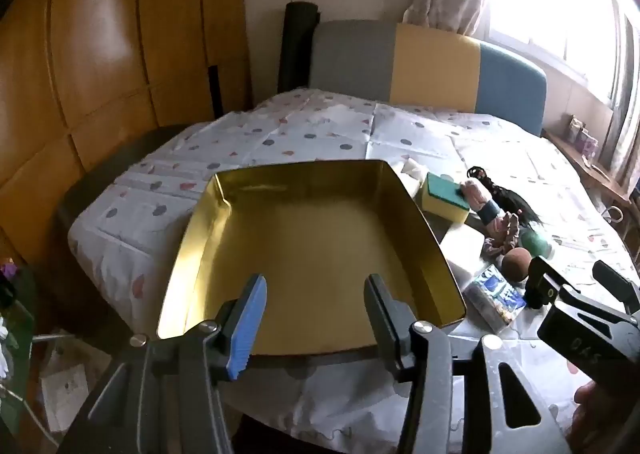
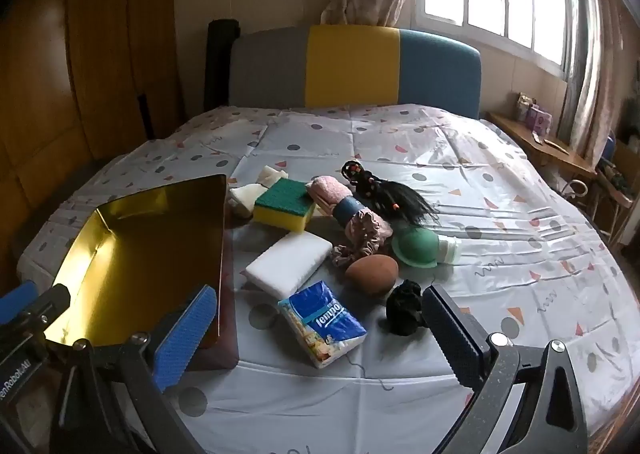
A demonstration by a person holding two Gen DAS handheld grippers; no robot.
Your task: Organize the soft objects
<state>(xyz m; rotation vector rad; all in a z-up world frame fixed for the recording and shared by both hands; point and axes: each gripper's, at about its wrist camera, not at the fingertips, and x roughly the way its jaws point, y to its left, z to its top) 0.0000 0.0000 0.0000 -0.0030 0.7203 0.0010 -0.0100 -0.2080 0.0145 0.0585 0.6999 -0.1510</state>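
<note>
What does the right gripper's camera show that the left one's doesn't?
Only the right view shows the black scrunchie, and the white sponge and tissue pack whole. Only the left view shows the tin's whole gold inside, with nothing in it, and the left gripper with its jaws apart over the near rim. Both share the green-and-yellow sponge, the brown egg-shaped sponge, the black hairpiece and the patterned sheet. The right gripper is wide open, holding nothing.
</note>
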